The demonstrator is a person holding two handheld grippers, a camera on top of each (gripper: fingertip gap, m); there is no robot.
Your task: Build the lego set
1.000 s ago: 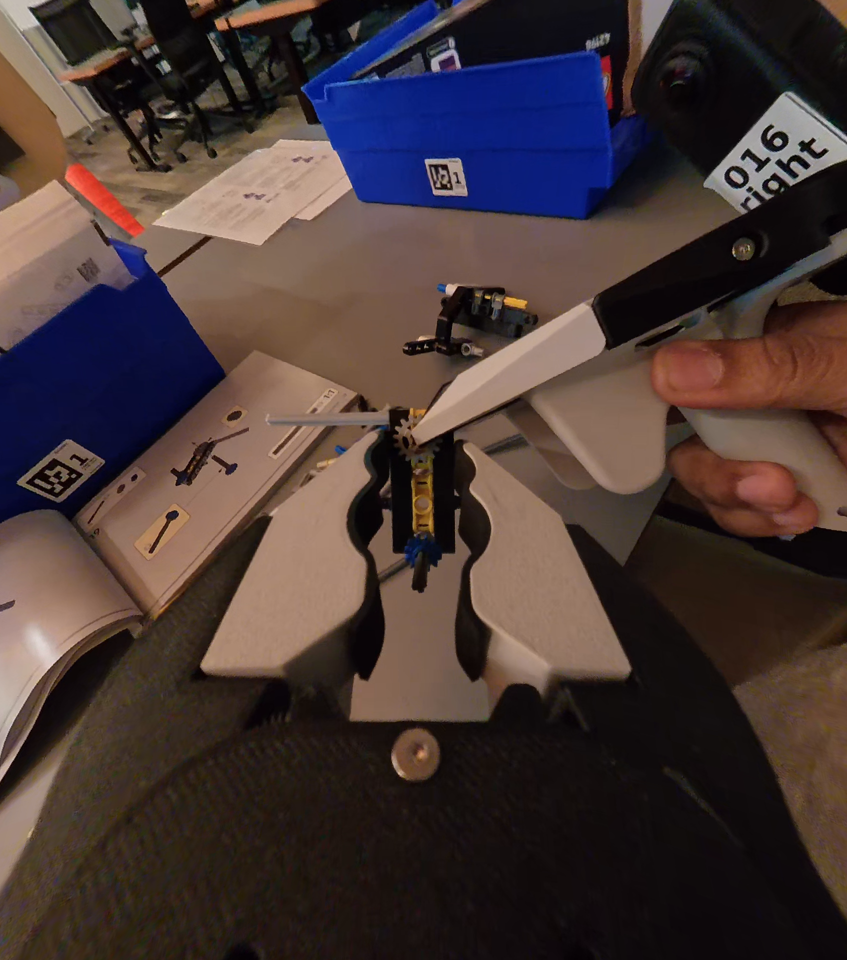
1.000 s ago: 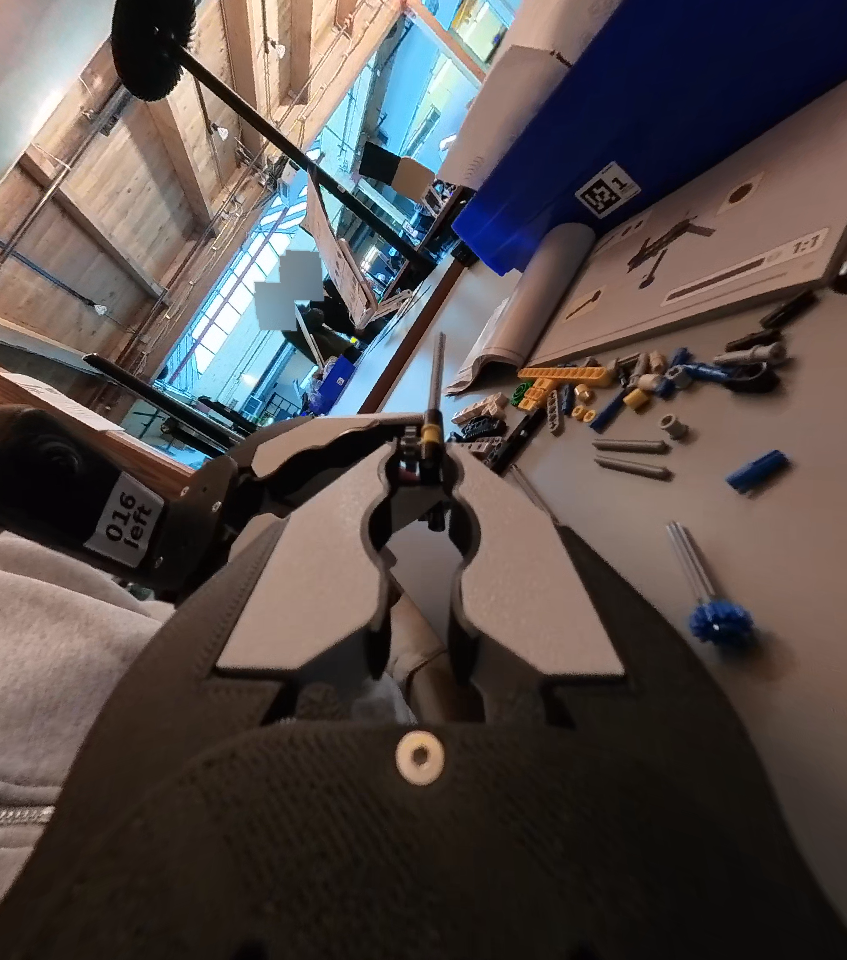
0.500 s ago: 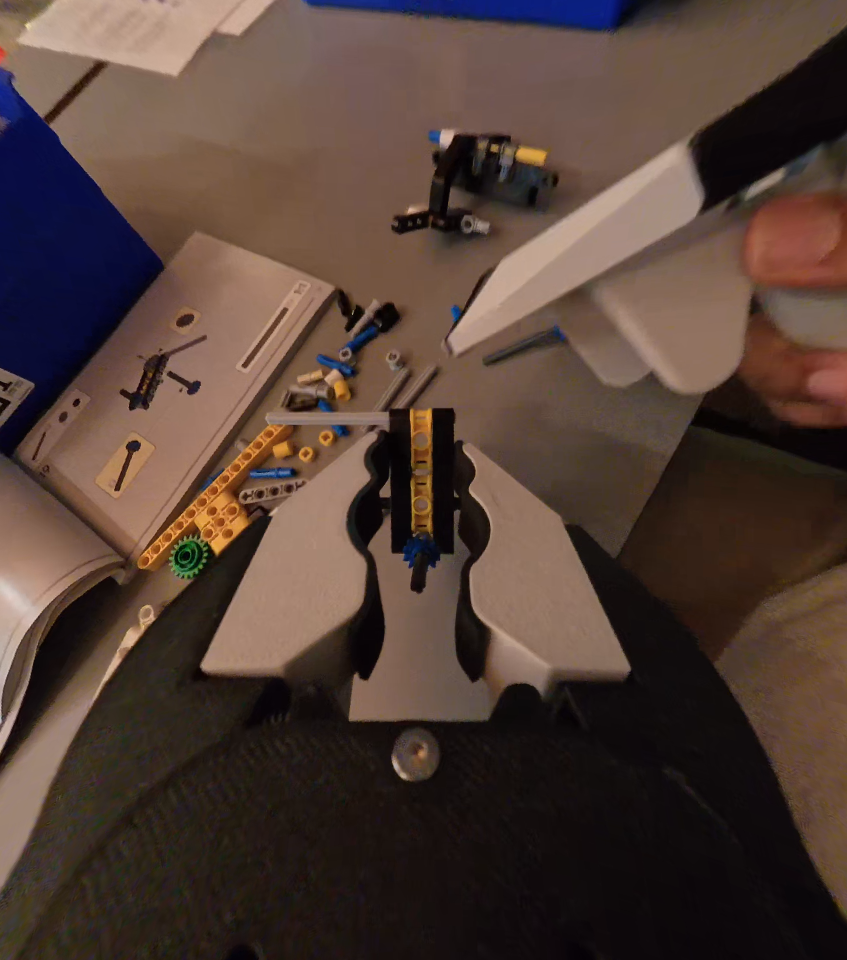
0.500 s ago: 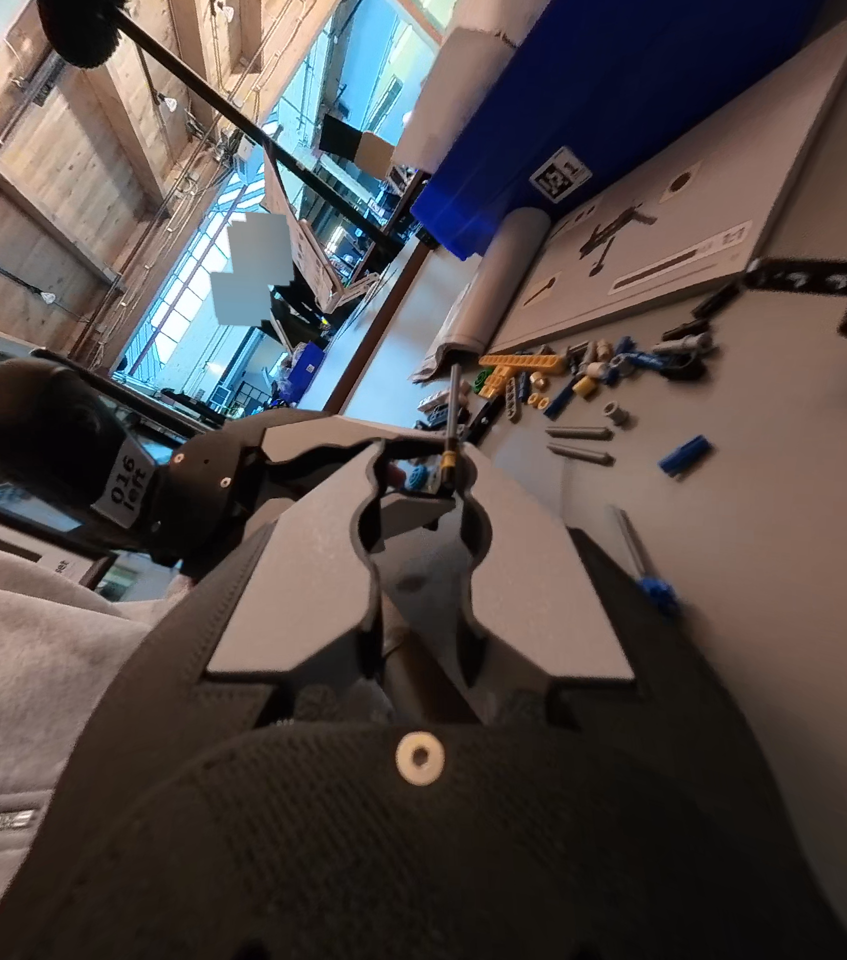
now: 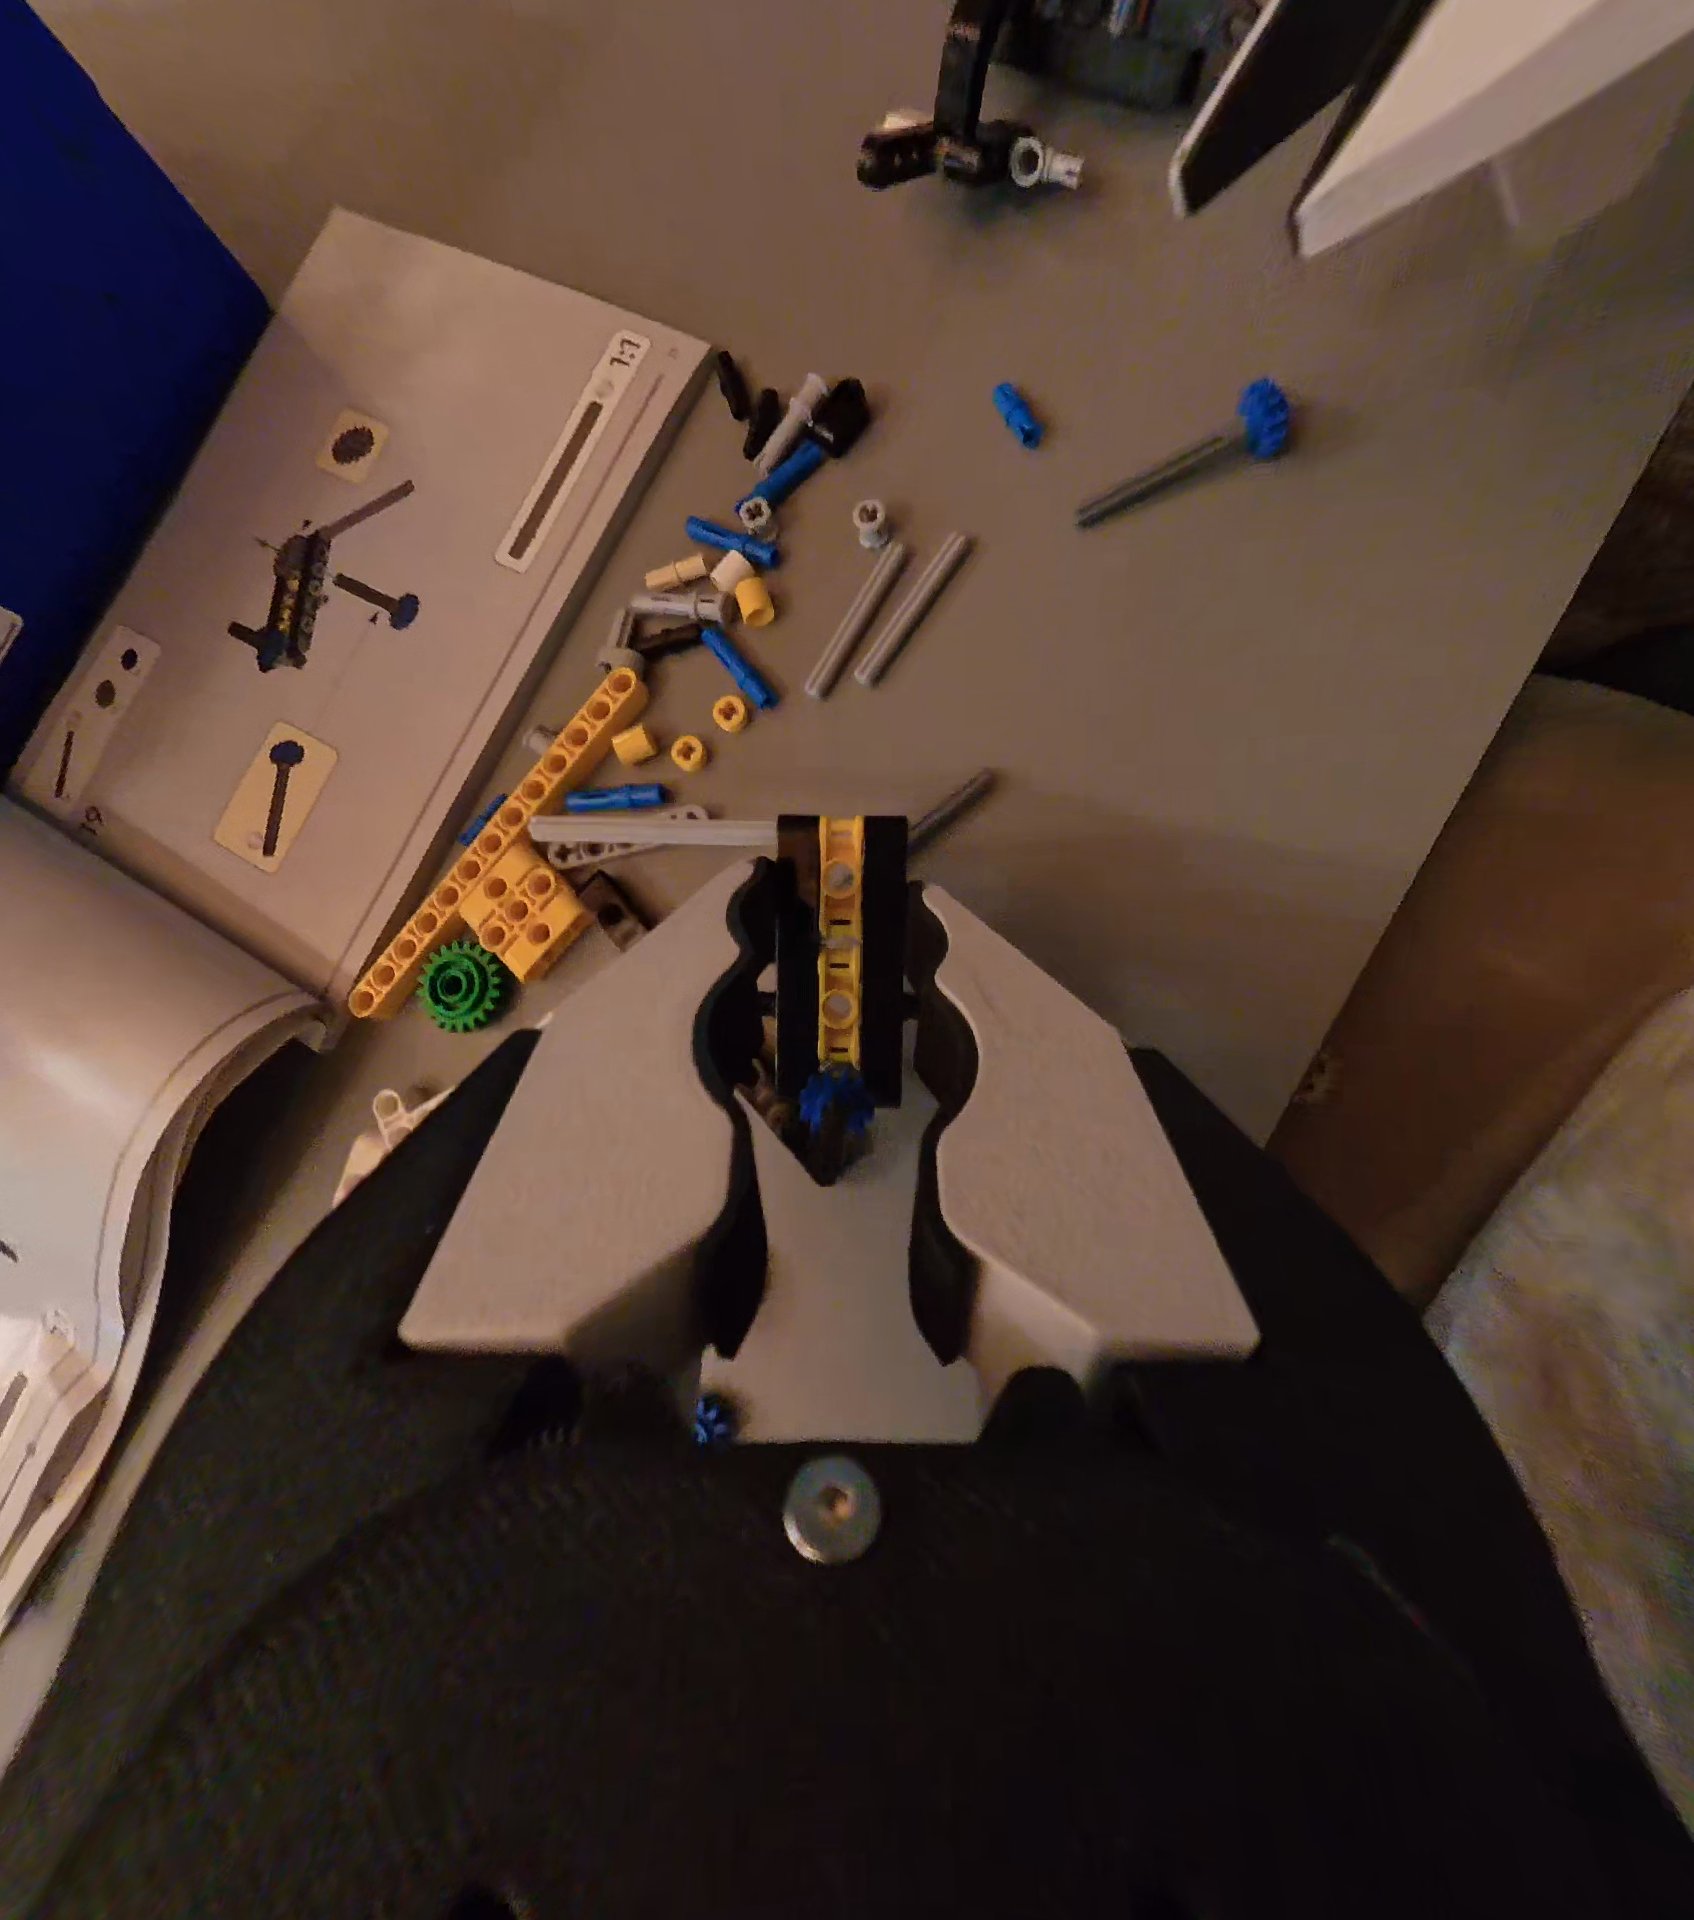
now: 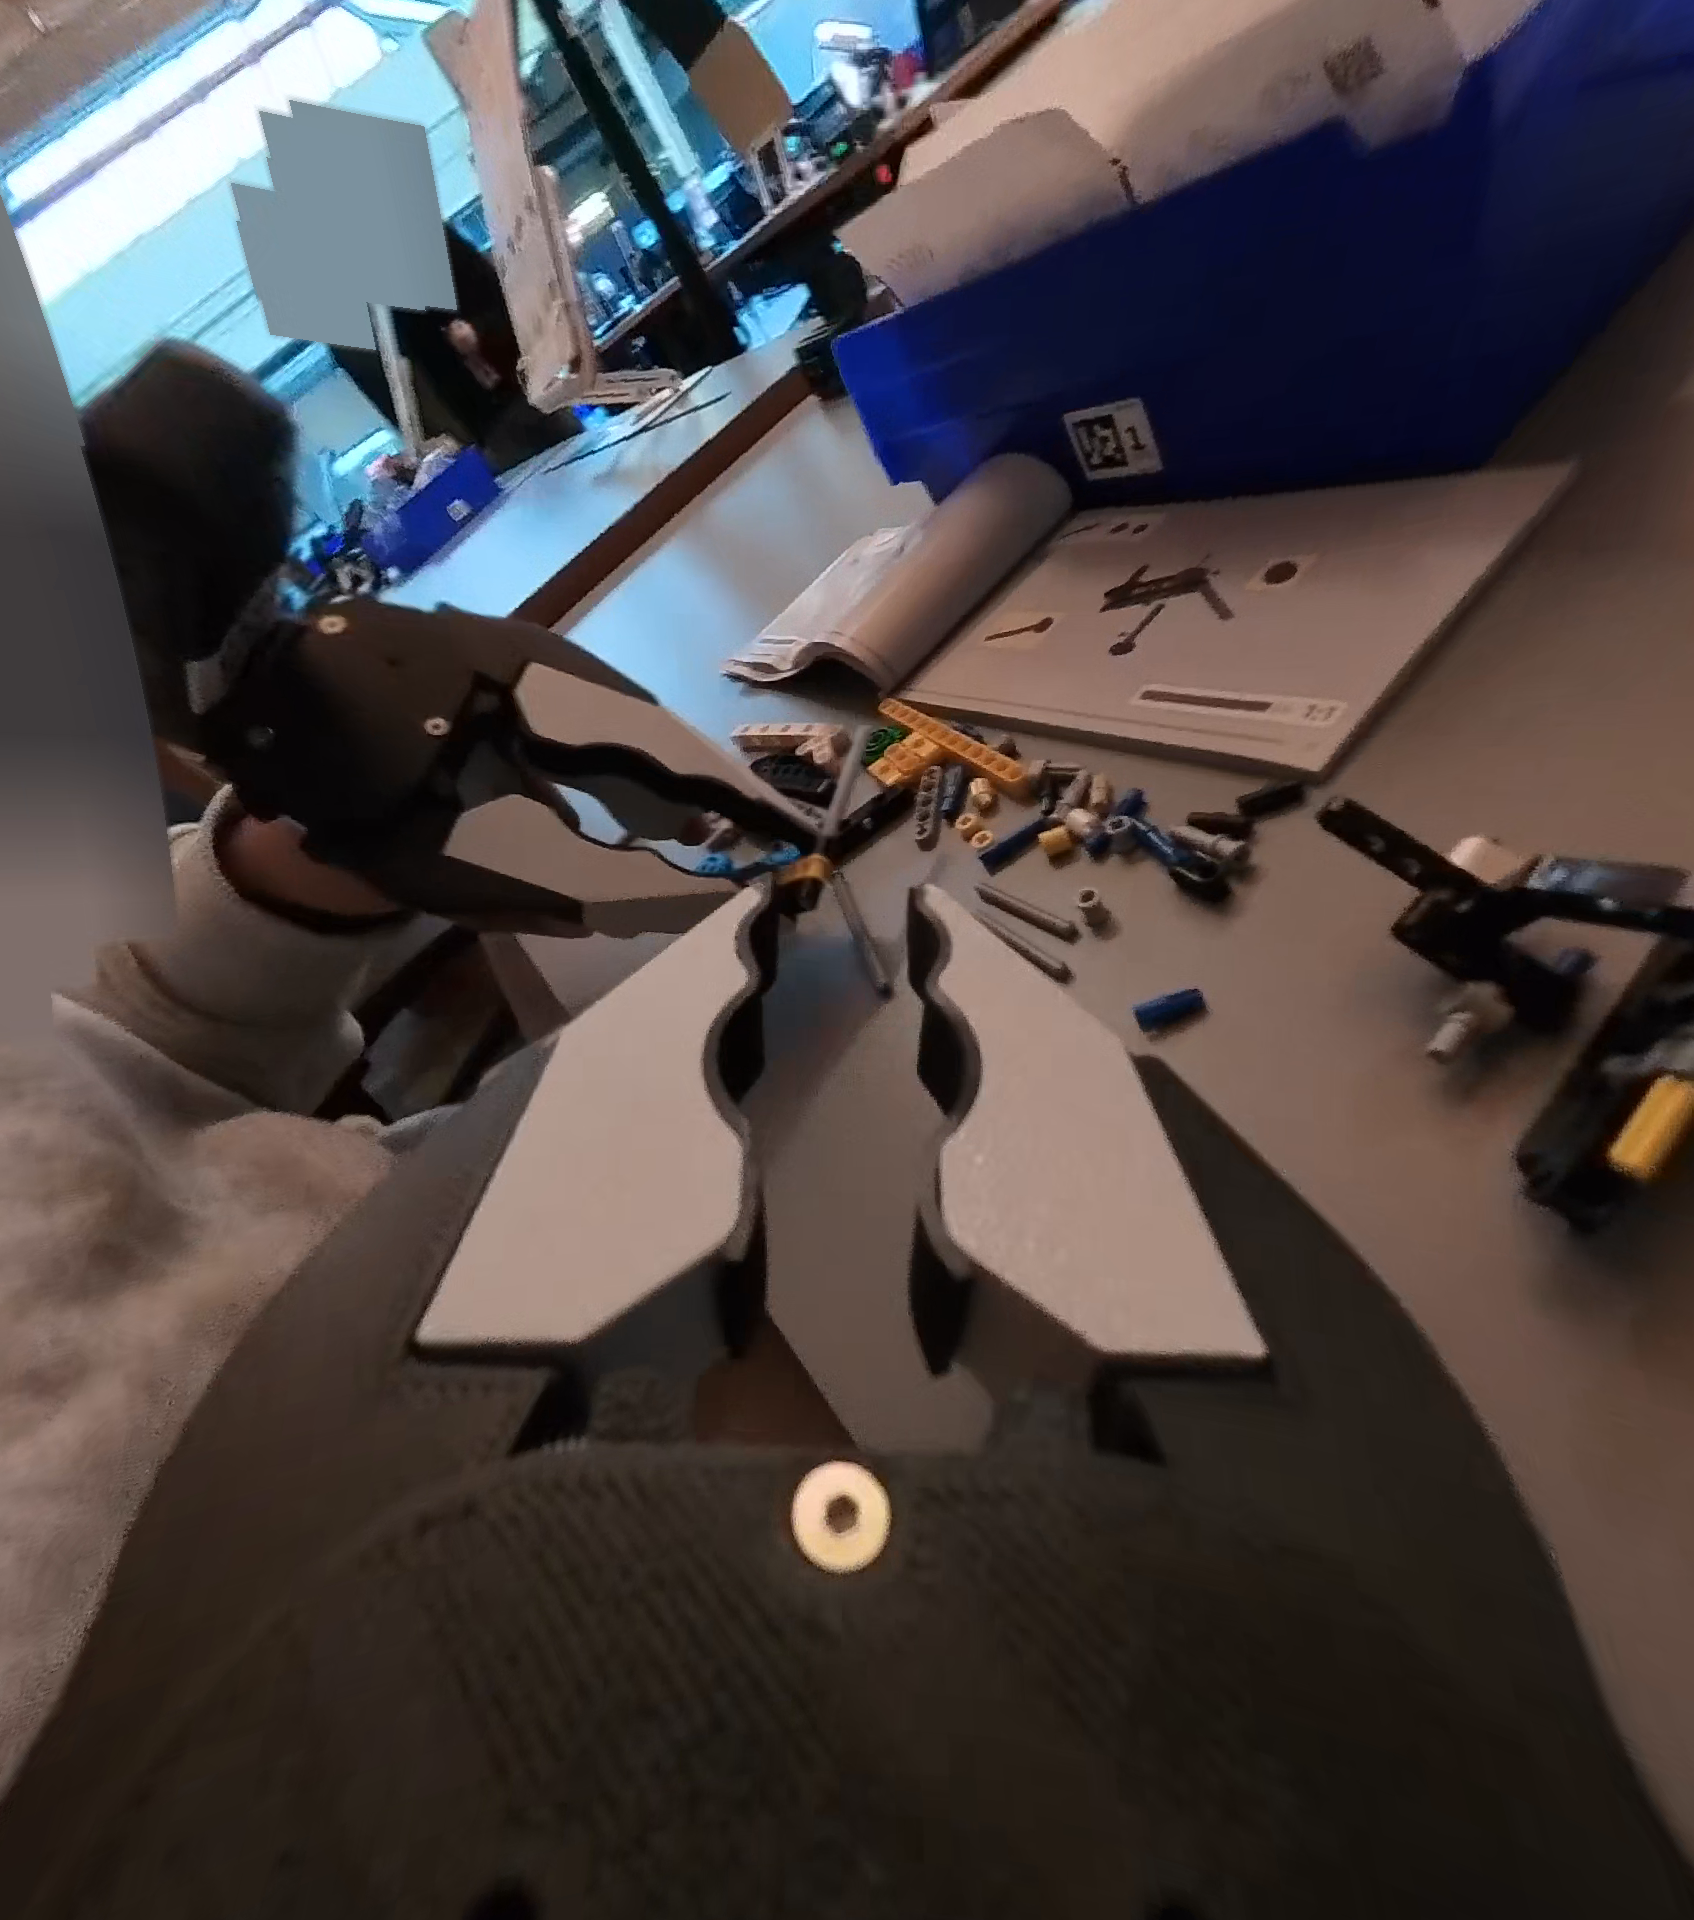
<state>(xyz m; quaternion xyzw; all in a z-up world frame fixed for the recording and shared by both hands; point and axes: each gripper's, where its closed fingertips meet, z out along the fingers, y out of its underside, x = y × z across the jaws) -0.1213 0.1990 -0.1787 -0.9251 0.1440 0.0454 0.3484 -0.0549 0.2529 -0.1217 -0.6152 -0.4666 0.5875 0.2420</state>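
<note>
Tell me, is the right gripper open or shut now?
Open. The right gripper shows a clear gap between its fingers, with only the table behind it.

Colours on the grey table (image 5: 1238,675)

A yellow-and-black lego assembly (image 5: 840,956) carries a blue gear (image 5: 830,1099); nearby lie a green gear (image 5: 462,985), a yellow beam (image 5: 500,852), blue pins (image 5: 729,540) and grey axles (image 5: 890,613); the bin (image 6: 1342,312) is blue.

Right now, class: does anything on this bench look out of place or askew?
Nothing looks damaged or spilled. The loose pieces lie scattered beside the open instruction booklet, as expected mid-build; the left gripper holds the black-and-yellow assembly.
</note>
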